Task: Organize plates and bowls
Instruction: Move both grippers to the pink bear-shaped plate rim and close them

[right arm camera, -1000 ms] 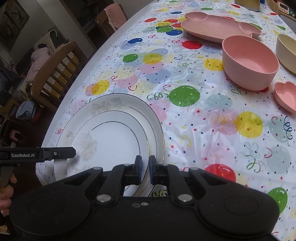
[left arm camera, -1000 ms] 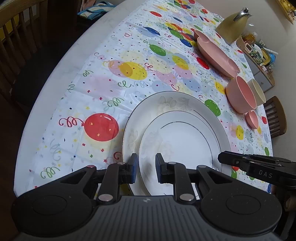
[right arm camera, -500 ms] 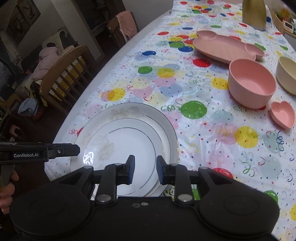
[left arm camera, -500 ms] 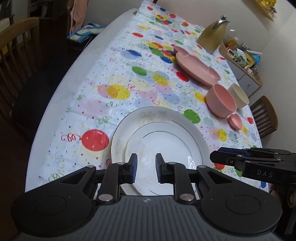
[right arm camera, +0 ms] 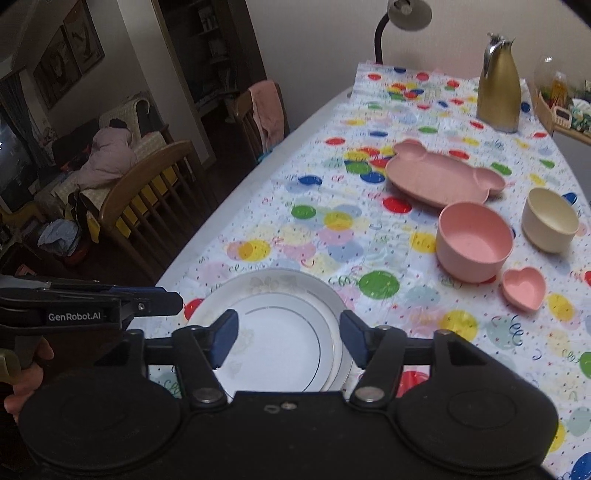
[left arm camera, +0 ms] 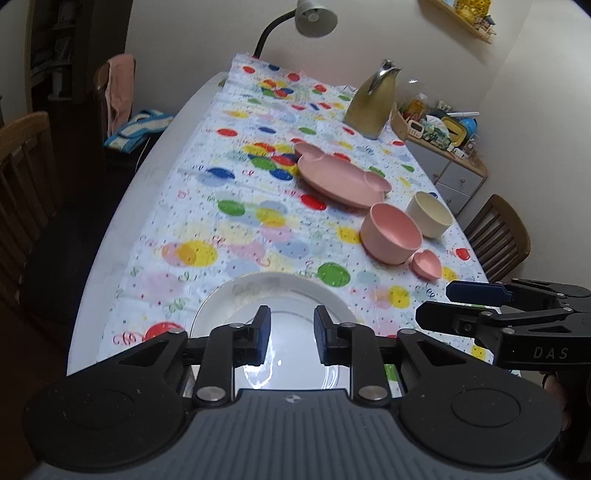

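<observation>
A small white plate (right arm camera: pixel 280 347) lies stacked on a larger white plate (right arm camera: pixel 280 284) at the table's near edge; the stack also shows in the left wrist view (left arm camera: pixel 273 291). My left gripper (left arm camera: pixel 291 338) is open and empty, above the stack. My right gripper (right arm camera: pixel 288 339) is open wide and empty, also above it. Farther right stand a pink bowl (right arm camera: pixel 474 242), a cream bowl (right arm camera: pixel 550 219), a small pink heart dish (right arm camera: pixel 524 288) and a pink bear-shaped plate (right arm camera: pixel 443 177).
A gold jug (right arm camera: pixel 498 98) and a lamp (right arm camera: pixel 406 14) stand at the table's far end. Wooden chairs (right arm camera: pixel 147 199) stand along the left side and one (left arm camera: pixel 498 236) at the right. A tray of small items (right arm camera: pixel 561 107) is at the far right.
Both grippers have risen and pulled back from the stacked plates. The right gripper has opened from shut to wide. The left gripper has opened slightly more.
</observation>
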Motion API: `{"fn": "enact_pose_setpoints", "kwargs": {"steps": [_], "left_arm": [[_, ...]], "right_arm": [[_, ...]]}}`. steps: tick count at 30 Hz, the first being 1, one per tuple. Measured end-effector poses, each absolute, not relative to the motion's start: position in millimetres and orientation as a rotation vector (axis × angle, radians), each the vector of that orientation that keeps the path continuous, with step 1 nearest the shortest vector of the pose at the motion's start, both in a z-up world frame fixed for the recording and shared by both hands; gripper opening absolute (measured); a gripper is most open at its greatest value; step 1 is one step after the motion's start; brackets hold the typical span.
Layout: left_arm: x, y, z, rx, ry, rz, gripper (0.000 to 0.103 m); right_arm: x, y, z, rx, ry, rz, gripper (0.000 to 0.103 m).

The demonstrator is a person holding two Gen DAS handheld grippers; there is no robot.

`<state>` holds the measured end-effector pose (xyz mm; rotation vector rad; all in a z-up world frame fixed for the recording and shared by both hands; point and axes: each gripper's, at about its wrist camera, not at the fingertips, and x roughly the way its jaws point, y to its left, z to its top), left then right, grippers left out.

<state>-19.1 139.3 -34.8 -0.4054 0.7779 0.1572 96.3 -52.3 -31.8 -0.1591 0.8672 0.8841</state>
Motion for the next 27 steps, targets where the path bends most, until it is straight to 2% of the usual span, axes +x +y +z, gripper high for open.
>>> {"fn": "enact_pose_setpoints", "kwargs": {"steps": [2,3,5,7,10,12,20,27], "left_arm": [[-16.4,135.5,-28.0,-0.389,0.760,0.152,0.035],[-14.9,133.6,-25.0,-0.382,0.752,0.151,0.045],[-10.5,130.0,-19.7,-0.364,0.737,0.155,0.056],[-5.0,126.9,-15.6,-0.350,0.729,0.148,0.056],[6.5,122.1,-8.8,-0.327,0.722,0.148,0.060],[14.7,119.1,-4.4,-0.307,0.717,0.155,0.072],[62.1,112.9,8.2,-0.247,0.705,0.178,0.080],[122.9,114.3,12.0,-0.221,0.718,0.197,0.080]], "right_arm": [[94.5,-56.3,-24.1,-0.154,0.845,0.878,0.068],[94.1,-58.0,-20.6,-0.153,0.834,0.872,0.072],[93.7,-62.1,-13.6,-0.156,0.809,0.858,0.078],[94.6,-66.3,-7.7,-0.157,0.789,0.841,0.081],[99.5,-72.8,-0.2,-0.165,0.760,0.800,0.092],[103.9,-77.2,4.2,-0.170,0.730,0.773,0.100],[139.0,-88.8,7.6,-0.180,0.701,0.676,0.103],[190.1,-92.0,6.4,-0.186,0.712,0.623,0.103]]}}
